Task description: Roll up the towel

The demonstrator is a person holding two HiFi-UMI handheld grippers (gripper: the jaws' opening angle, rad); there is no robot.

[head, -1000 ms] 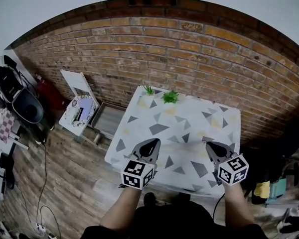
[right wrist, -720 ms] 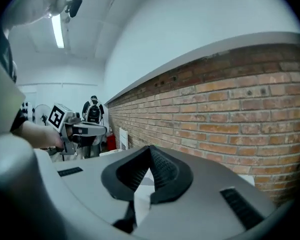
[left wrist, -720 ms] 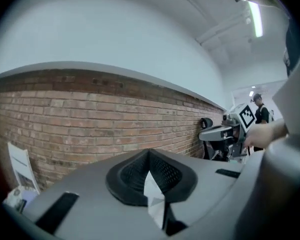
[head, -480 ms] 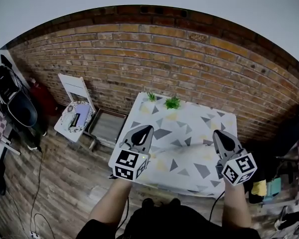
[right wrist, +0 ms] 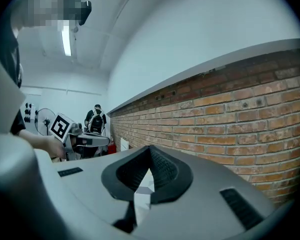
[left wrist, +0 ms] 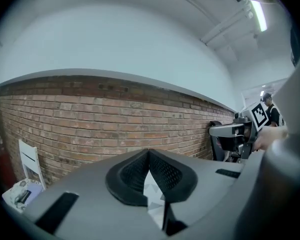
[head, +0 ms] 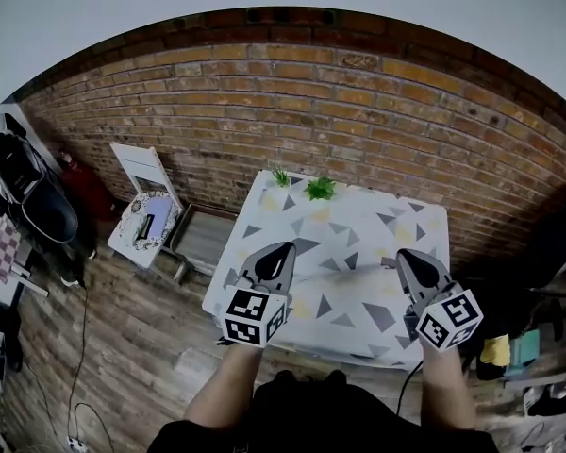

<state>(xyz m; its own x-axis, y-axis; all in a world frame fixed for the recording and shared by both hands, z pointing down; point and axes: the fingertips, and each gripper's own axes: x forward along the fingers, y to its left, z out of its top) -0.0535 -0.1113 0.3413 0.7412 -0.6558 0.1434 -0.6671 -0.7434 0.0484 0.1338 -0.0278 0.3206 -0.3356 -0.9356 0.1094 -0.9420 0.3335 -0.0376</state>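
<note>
No towel could be made out anywhere on the patterned table [head: 358, 225]. Above its near edge, the left gripper [head: 286, 248] and right gripper [head: 402, 255], both pinched together on nothing, had lifted slightly over the last second. Rolling did not look to be under way.

White table [head: 377, 229], grey triangles; red-brown brick wall [head: 264, 111]

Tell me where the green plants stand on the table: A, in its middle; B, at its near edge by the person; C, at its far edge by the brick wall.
C: the green plants stand at the far edge of the table, beside the brick wall.
</note>
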